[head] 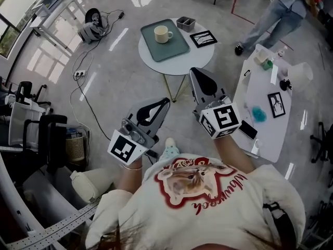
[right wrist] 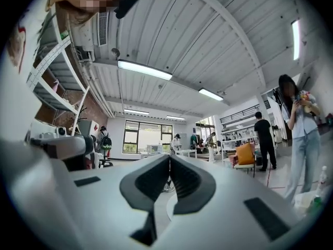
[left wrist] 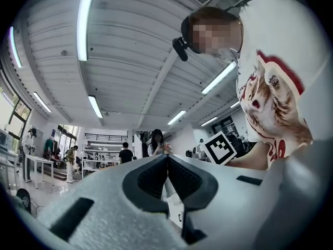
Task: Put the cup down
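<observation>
The cup (head: 163, 34) is found set upright on the tray (head: 176, 49), well ahead of the left gripper (head: 166, 100) and right gripper (head: 193, 70), both closed and empty; the task is judged complete.

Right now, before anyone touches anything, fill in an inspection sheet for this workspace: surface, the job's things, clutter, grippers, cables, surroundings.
Surface: round white table on a shiny floor.
Job's things: cup upright on a green tray; neither gripper holds it.
Clutter: grey box and black-framed card beside the tray.
Grippers: left gripper and right gripper both shut, nothing between the jaws.
Cables: black cables and a power strip on the floor, left of the table.
Surroundings: second white table with small items at right; a standing person beyond it; black chairs at left.
</observation>
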